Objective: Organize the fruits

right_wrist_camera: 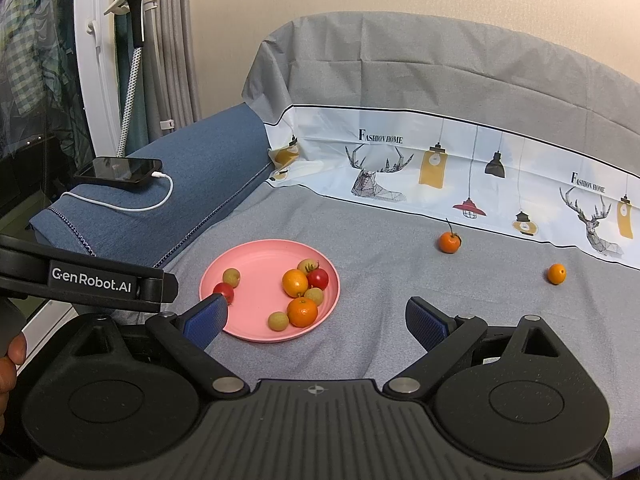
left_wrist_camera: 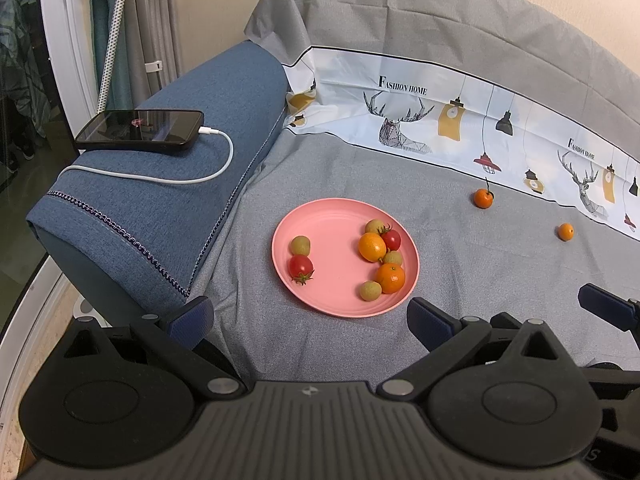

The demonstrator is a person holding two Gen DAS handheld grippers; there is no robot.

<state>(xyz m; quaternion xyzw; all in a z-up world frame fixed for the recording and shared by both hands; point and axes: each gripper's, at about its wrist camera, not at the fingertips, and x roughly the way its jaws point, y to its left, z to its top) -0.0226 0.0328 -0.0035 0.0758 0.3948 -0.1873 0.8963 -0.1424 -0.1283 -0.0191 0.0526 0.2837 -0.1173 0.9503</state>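
Note:
A pink plate [left_wrist_camera: 336, 236] [right_wrist_camera: 260, 264] lies on the grey sheet and holds several small fruits: two oranges, two red tomatoes and several yellow-green ones. An orange with a stem [left_wrist_camera: 483, 198] [right_wrist_camera: 449, 242] and a smaller orange [left_wrist_camera: 565, 231] [right_wrist_camera: 557, 273] lie loose on the sheet to the right, near the printed cloth. My left gripper [left_wrist_camera: 310, 318] is open and empty, just in front of the plate. My right gripper [right_wrist_camera: 316, 320] is open and empty, just in front of the plate's right part; one of its fingertips [left_wrist_camera: 600, 306] shows at the right of the left wrist view.
A blue bolster [left_wrist_camera: 160, 208] [right_wrist_camera: 192, 184] runs along the left with a black phone [left_wrist_camera: 140, 130] [right_wrist_camera: 120, 172] and its white cable on top. A printed cloth [left_wrist_camera: 460, 128] [right_wrist_camera: 460, 164] lines the back. A garment steamer [right_wrist_camera: 134, 20] stands behind, at the left.

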